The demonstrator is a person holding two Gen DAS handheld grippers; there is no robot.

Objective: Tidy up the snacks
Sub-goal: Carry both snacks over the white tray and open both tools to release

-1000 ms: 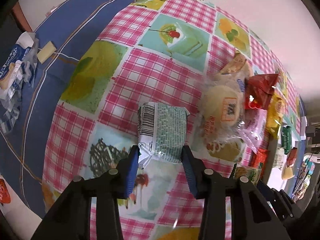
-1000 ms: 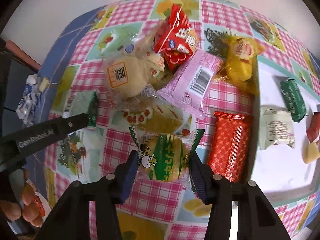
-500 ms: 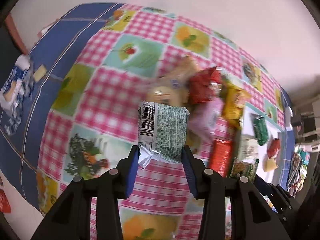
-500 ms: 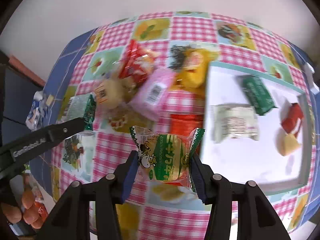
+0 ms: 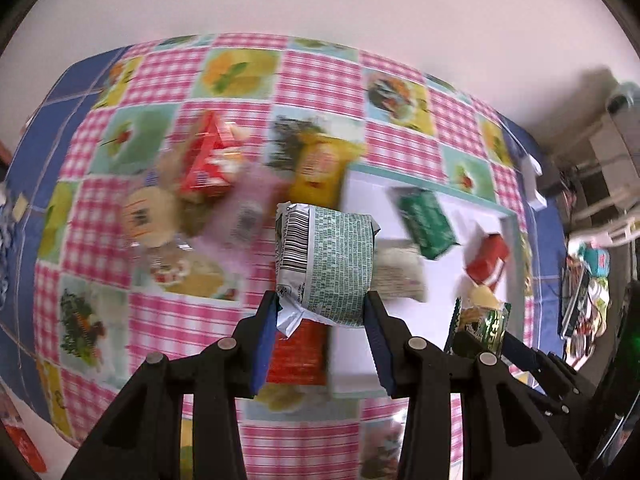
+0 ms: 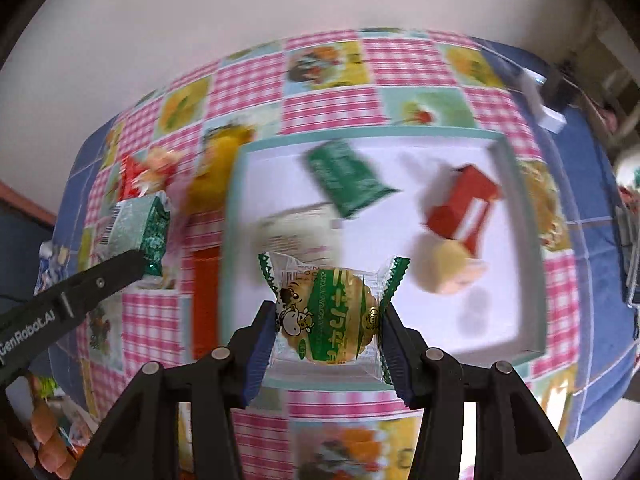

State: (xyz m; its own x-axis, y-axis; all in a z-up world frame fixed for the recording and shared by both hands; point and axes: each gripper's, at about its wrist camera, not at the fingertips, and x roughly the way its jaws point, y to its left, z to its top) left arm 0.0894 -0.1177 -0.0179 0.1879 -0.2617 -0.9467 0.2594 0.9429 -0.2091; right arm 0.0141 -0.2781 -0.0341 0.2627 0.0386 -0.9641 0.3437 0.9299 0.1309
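My left gripper [image 5: 322, 312] is shut on a silver-green snack packet [image 5: 326, 266] with a barcode and holds it in the air over the left edge of the white tray [image 5: 472, 204]. It also shows in the right wrist view [image 6: 138, 226]. My right gripper [image 6: 326, 338] is shut on a clear green-printed cookie packet [image 6: 330, 316] and holds it above the front of the tray [image 6: 524, 240]. That cookie packet also shows in the left wrist view [image 5: 482, 324]. In the tray lie a dark green packet [image 6: 346, 178], a red packet [image 6: 464, 204], a yellowish snack [image 6: 448, 270] and a pale packet [image 6: 296, 228].
On the checked tablecloth [image 5: 168, 312] left of the tray lie a yellow packet [image 5: 320, 170], a red packet [image 5: 206, 162], a pink packet [image 5: 248, 216], a round bun pack [image 5: 150, 212] and a long red packet [image 5: 298, 354]. Clutter stands past the table's right edge [image 5: 584, 280].
Both grippers have moved to the right with their packets, from over the snack pile to over the white tray. The views are blurred from the motion.
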